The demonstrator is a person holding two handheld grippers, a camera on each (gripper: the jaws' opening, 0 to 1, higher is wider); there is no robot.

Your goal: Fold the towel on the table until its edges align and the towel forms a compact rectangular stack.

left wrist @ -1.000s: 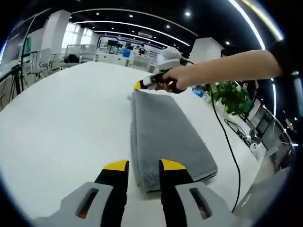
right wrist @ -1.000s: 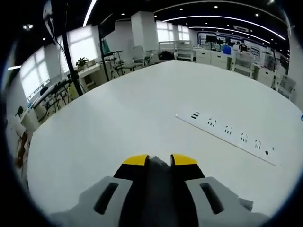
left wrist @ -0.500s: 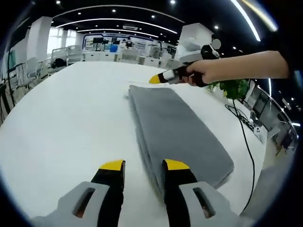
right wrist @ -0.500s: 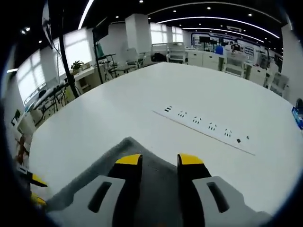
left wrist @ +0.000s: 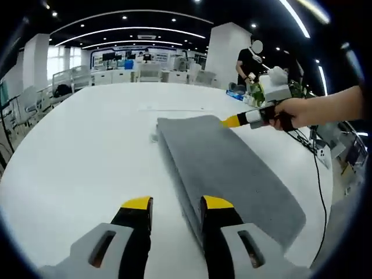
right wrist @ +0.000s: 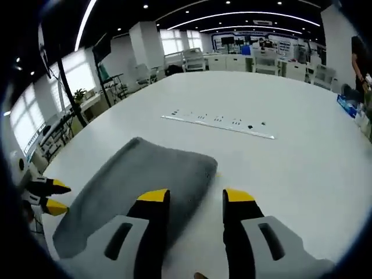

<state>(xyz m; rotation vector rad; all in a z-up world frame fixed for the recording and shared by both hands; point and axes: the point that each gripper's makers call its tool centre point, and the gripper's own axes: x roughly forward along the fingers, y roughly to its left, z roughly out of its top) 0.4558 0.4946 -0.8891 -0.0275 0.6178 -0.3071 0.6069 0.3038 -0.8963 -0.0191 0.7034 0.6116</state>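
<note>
Two grippers hover over the table (left wrist: 70,168), each with jaws spread and nothing between them; the left gripper (left wrist: 173,203) sits at the near end of the folded grey towel (left wrist: 226,168), its right jaw over the towel's long edge; the right gripper (right wrist: 190,196), held by a hand (left wrist: 293,113), points its yellow tips just beside the towel's far corner; in the right gripper view the towel (right wrist: 139,180) lies left of centre, under the left jaw; beyond it a white power strip (right wrist: 218,124) lies flat.
</note>
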